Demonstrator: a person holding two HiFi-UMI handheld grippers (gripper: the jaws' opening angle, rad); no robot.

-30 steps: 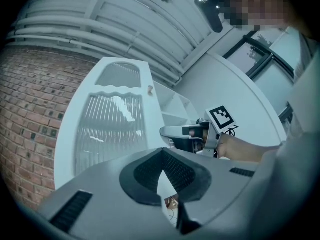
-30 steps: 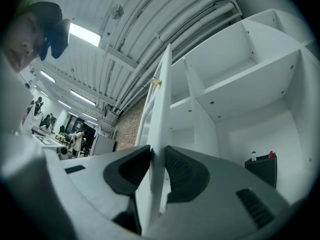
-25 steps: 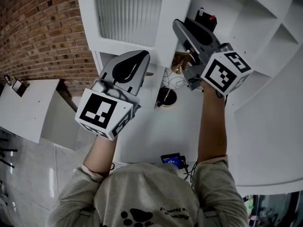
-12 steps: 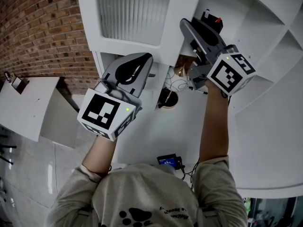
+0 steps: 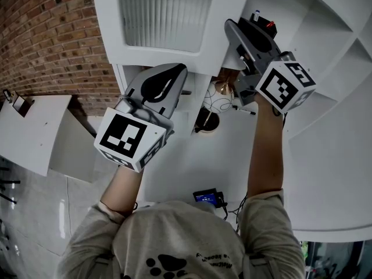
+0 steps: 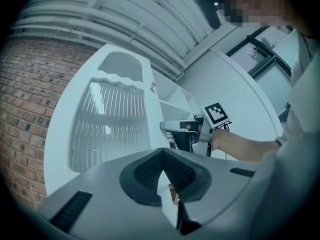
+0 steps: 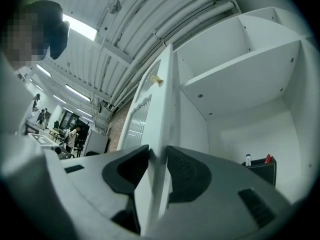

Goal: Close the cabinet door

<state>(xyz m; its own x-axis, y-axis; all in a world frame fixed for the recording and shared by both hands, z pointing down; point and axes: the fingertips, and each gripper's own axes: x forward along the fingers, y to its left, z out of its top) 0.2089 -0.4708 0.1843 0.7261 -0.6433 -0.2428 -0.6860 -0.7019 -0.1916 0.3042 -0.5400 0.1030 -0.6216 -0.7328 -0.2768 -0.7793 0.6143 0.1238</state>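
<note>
Cabinet door (image 7: 167,99), long axis upright, edge-on at centre frame. Right gripper (image 7: 158,149) fingers, just opening, loosely straddle its edge. Left gripper (image 6: 163,151) clenched, empty. Black box (image 7: 260,168) lower right.

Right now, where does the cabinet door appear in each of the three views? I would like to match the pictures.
Head view: the cabinet door lies across the top, left of centre.
Left gripper view: the door stands left of centre, a tall white panel leaning right.
Right gripper view: the door runs down the centre, seen edge-on.
Shared landmark: its ribbed glass pane, visible in all three.
</note>
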